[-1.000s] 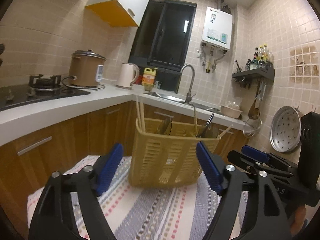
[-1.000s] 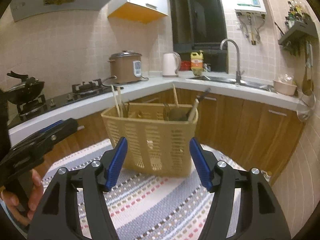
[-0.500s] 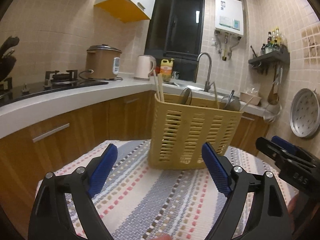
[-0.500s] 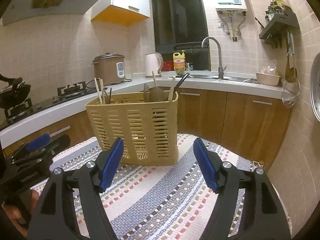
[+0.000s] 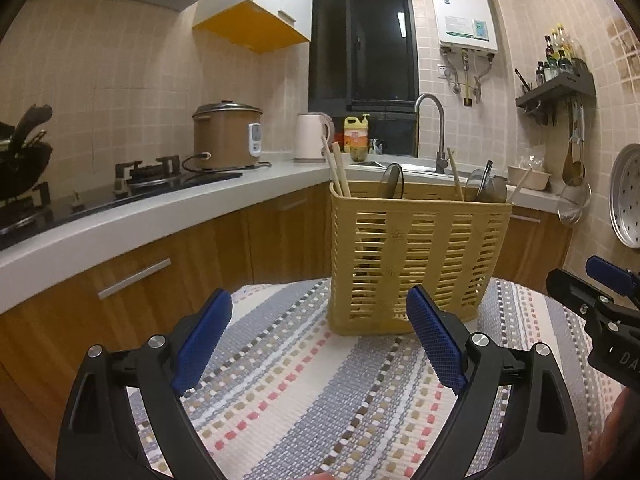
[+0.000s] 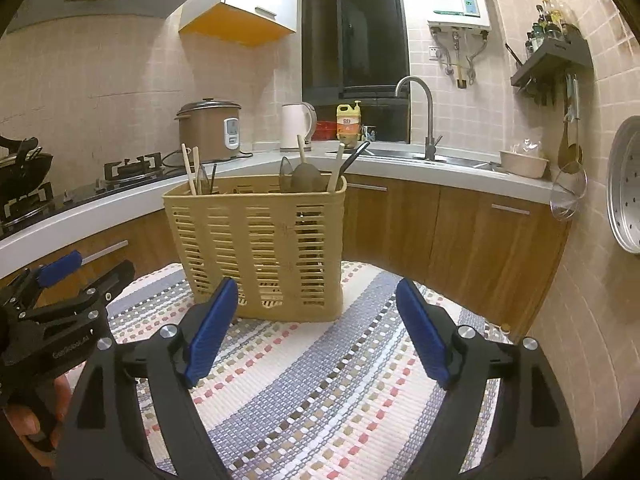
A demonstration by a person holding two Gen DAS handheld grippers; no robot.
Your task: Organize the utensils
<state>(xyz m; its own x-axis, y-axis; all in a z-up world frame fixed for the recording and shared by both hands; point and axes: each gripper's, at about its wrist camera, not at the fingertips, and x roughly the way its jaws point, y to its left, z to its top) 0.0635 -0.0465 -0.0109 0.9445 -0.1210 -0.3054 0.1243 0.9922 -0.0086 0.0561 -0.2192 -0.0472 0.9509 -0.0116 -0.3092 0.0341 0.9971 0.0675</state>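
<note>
A yellow slotted utensil basket (image 5: pixel 416 256) stands upright on a striped mat (image 5: pixel 304 392); it also shows in the right wrist view (image 6: pixel 260 248). It holds wooden chopsticks (image 5: pixel 338 172), dark spoons and ladles (image 5: pixel 390 180) and more utensils (image 6: pixel 304 174). My left gripper (image 5: pixel 320 340) is open and empty, a short way in front of the basket. My right gripper (image 6: pixel 316 328) is open and empty, also in front of the basket. Each gripper shows at the other view's edge, the right one (image 5: pixel 600 300) and the left one (image 6: pixel 68 296).
A white counter (image 5: pixel 132 216) wraps round the back with a gas hob (image 5: pixel 144 168), rice cooker (image 5: pixel 226 136), kettle (image 5: pixel 312 136) and sink tap (image 5: pixel 432 128). Wooden cabinets (image 6: pixel 460 232) stand below. A steamer tray (image 6: pixel 626 184) and strainer (image 6: pixel 568 196) hang on the right wall.
Both grippers have drawn back and levelled out, so the basket looks farther away and upright. Both stay open and empty.
</note>
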